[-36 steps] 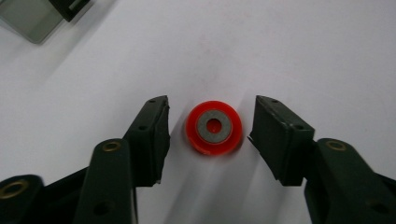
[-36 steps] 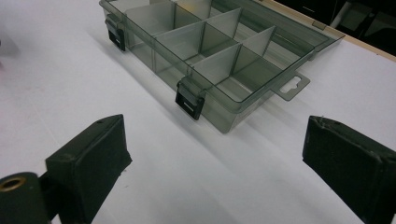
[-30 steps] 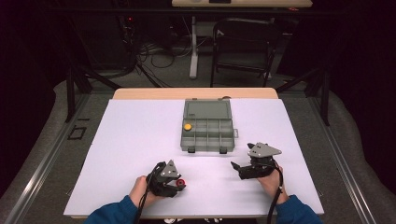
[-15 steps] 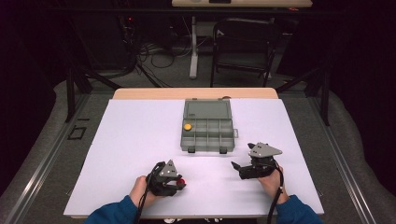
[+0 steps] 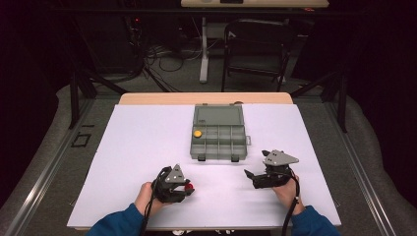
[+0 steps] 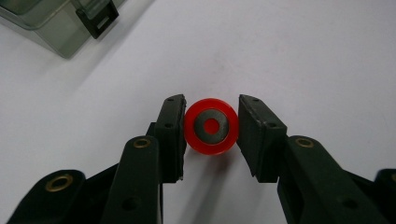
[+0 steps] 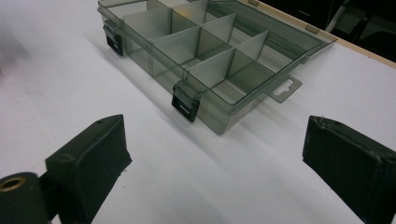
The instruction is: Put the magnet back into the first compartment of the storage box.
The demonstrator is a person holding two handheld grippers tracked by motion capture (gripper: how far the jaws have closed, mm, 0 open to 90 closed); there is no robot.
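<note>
Fingers (image 6: 175,135) around red disc (image 6: 211,126), grey ring centre.

A small round red plastic wheel (image 6: 211,126) with a grey metal ring set around its red centre lies flat on the white tabletop (image 5: 147,147), near the front edge and left of the middle.

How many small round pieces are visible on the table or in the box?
2: a red round piece between the left gripper pads, and a yellow one in the box's left compartment.
</note>
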